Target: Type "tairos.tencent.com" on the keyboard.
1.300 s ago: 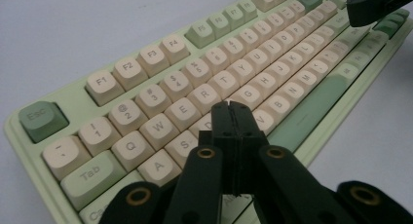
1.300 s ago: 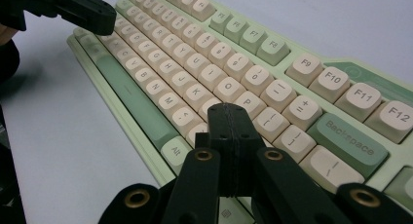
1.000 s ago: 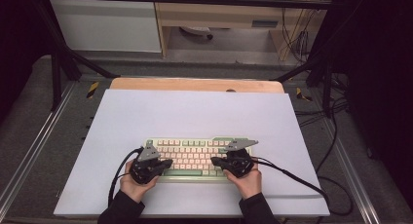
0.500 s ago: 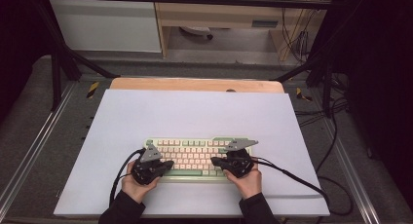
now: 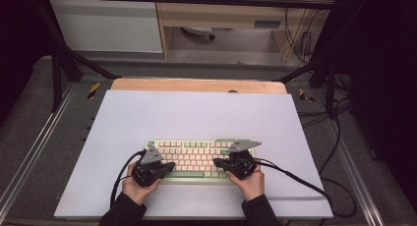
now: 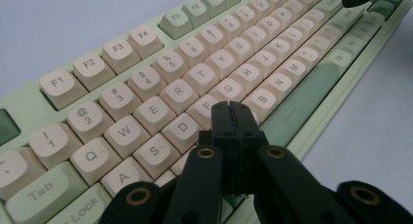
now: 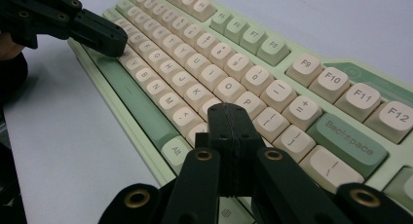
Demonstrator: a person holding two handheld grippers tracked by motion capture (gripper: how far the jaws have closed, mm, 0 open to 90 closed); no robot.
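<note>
Pale green keyboard (image 5: pixel 196 157) with cream keys; flat, near table edge

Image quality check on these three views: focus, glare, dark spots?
High view: soft and low in detail, keyboard legends unreadable, surroundings off the white table sink into dark. Left gripper view: near keys sharp, far keys blur, left gripper jaws shut and black with little surface detail. Right gripper view: same falloff toward the far end, right gripper dark; no harsh glare on the keycaps.
</note>
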